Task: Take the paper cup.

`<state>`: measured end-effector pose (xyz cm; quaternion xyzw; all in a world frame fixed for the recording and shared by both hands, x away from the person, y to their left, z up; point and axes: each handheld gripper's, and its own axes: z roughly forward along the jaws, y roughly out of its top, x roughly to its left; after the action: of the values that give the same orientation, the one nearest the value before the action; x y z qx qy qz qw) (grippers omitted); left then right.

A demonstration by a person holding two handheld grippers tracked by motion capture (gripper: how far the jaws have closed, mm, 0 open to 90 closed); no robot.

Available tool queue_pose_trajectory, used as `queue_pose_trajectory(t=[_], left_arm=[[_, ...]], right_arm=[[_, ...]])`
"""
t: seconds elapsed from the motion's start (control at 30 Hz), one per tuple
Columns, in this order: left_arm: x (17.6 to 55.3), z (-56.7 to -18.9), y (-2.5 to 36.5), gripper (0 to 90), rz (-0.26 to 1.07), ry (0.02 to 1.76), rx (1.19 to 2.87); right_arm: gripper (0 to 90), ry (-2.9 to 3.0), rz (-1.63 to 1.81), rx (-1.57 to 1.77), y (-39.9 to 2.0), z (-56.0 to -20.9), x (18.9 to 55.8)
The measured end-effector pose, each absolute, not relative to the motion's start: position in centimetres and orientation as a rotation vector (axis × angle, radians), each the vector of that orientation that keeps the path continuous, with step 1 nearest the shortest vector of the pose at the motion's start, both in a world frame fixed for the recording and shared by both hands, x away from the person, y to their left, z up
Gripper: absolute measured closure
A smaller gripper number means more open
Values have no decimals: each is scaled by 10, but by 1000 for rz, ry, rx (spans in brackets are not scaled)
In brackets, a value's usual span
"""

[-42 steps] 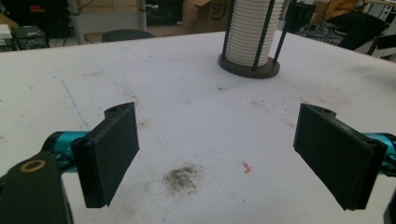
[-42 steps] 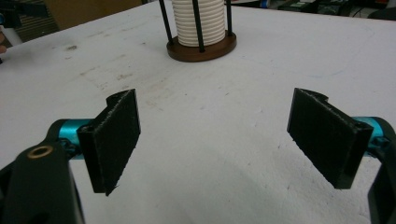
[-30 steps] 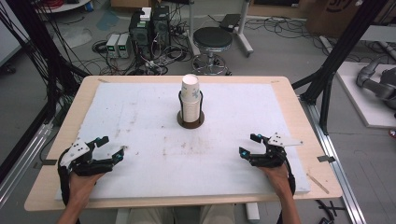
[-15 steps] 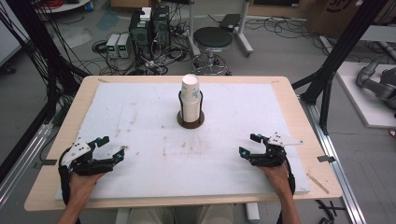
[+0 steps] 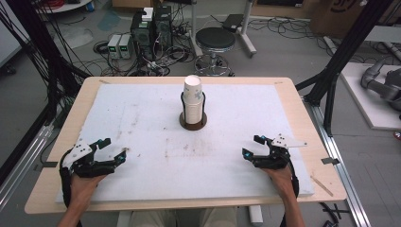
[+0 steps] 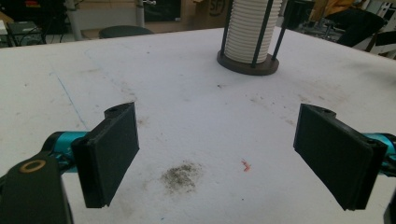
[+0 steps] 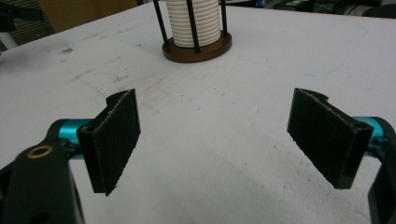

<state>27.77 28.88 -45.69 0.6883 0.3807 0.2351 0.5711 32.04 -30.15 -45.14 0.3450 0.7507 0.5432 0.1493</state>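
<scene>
Nothing much had moved since the earlier frames: both hands sat at the near edge of the bench as they had a second before, and the cups stood where they were. Nearest the person, the left hand-held gripper (image 5: 112, 151) rested low over the white foam mat (image 5: 142, 123) that covered the wooden bench (image 5: 293, 94), its black jaws spread wide with nothing between them; in the left gripper view the pads (image 6: 112, 151) framed a bare stretch of mat with a grey smudge (image 6: 181, 176) and a tiny red scrap (image 6: 245, 165). The right hand-held gripper (image 5: 252, 146) lay at the same depth on the other side, its jaws likewise wide apart and empty, the pads (image 7: 114, 137) standing over clean mat. Farther off, at the middle of the bench and toward its far edge, stood the tall stack of white paper cups (image 5: 193, 97) in a round dark wooden holder with thin black upright rods (image 5: 193, 123). The stack's long axis ran straight up, and it rose well above the rods. It lay ahead of both tools and between them, forward and to the right of the left one, forward and to the left of the right one. The right one looked slightly nearer, though the difference seemed small. Beyond the bench were a black round stool (image 5: 215, 40) and tangled cables on the floor.
</scene>
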Motion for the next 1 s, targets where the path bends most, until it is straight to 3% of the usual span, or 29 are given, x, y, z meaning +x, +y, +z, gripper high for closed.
queue_pose_trajectory(t=[0.33, 1.0], left_arm=[[279, -457, 288, 141, 544, 897, 1618], [279, -457, 288, 140, 536, 894, 1622]], right_arm=[[174, 2143, 1563, 987, -302, -439, 322], [167, 2226, 1512, 888, -286, -359, 349]])
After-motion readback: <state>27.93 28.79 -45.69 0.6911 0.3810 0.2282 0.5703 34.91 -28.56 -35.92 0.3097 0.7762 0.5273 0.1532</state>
